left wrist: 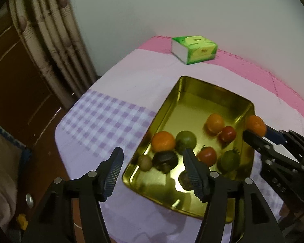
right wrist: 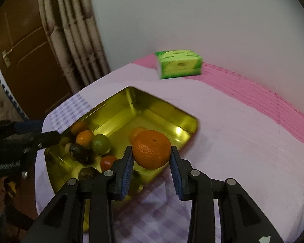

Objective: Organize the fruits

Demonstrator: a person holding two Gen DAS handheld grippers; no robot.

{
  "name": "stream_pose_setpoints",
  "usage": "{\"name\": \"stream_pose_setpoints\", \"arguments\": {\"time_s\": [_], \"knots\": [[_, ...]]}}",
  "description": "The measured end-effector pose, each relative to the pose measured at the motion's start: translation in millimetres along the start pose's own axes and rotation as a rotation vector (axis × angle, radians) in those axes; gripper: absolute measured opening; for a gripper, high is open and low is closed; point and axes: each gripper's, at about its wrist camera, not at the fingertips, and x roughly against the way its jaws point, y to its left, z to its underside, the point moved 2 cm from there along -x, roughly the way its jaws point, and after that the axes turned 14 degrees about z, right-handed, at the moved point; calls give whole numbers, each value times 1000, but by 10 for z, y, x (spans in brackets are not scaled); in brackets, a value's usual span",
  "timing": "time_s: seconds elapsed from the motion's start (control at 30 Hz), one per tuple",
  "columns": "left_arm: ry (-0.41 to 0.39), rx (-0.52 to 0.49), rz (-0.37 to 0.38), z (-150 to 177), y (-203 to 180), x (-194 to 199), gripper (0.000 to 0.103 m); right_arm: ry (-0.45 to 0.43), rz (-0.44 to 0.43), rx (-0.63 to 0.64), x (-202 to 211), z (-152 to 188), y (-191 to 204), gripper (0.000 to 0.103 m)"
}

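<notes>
Purple-checked cloth (left wrist: 103, 121) covers the table, and that is where everything sits. Closest in the right wrist view, the right gripper (right wrist: 152, 158) pinches a mandarin (right wrist: 151, 149) between its two blue pads, up in the air just over the near edge of the gold tin (right wrist: 119, 109). The mandarin is round and smooth, so I think it could pop out if the squeeze is too soft, or squish if it is too hard. If it drops now it could hit the tin's rim, bounce, and roll off the table. The left gripper (left wrist: 152, 172) hangs over the other side of the tin with its jaws spread wide and nothing in them. It is low near the fruit, so a bump could knock the tin. Inside the tin lie more oranges, red tomatoes (left wrist: 207, 156), green fruits (left wrist: 186, 141) and a dark one (left wrist: 165, 160). A falling mandarin could bruise them. Far back by the wall is a green tissue box (right wrist: 179, 63), well apart from it all.
</notes>
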Motion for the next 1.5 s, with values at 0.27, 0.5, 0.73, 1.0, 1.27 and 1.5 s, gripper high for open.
{"name": "stream_pose_setpoints", "arguments": {"time_s": [0.27,0.5,0.73,1.0,1.27,1.5], "knots": [[7,27,-21,20,77,-9,64,36,20,75,-276,-111,310,33],[16,22,-32,16,84,-41,65,64,43,108,-423,-87,371,33],[15,22,-40,17,86,-51,65,62,54,104,-428,-47,378,35],[21,18,-44,27,85,-55,65,54,58,88,-389,-19,383,45],[24,9,-45,29,85,-73,66,2,96,62,-182,-42,336,53],[20,-9,-45,36,46,-67,66,-32,186,15,130,39,198,90]]}}
